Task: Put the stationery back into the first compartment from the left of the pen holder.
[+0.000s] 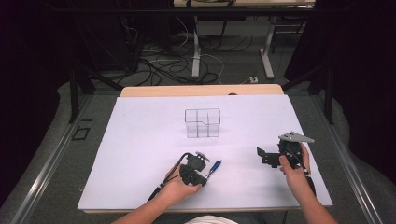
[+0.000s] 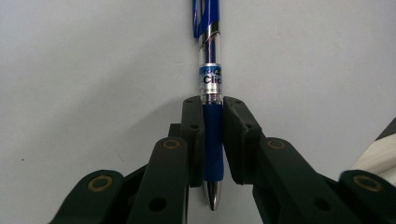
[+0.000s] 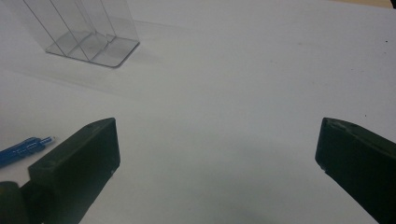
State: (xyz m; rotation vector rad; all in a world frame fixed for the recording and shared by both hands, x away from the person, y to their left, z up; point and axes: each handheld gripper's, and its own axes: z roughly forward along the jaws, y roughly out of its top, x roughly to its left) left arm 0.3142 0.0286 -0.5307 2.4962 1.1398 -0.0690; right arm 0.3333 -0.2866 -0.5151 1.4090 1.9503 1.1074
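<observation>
A blue click pen (image 1: 215,166) lies on the white sheet near the front middle of the table. My left gripper (image 1: 208,173) is down at it. In the left gripper view the pen (image 2: 210,56) runs straight away from the camera, its metal tip toward me. There both pads of the left gripper (image 2: 213,105) press on the dark blue rubber grip. My right gripper (image 1: 267,157), held at the front right, points left toward the pen. Its jaws stand wide apart over bare sheet (image 3: 217,140) with nothing between them. The pen's far end (image 3: 23,149) shows at that view's left edge.
A clear plastic organizer (image 1: 202,122) with several upright compartments stands on the white sheet (image 1: 140,154) beyond the pen, toward the middle back; its base (image 3: 88,32) appears at the upper left of the right gripper view. Cables and table legs lie on the floor behind.
</observation>
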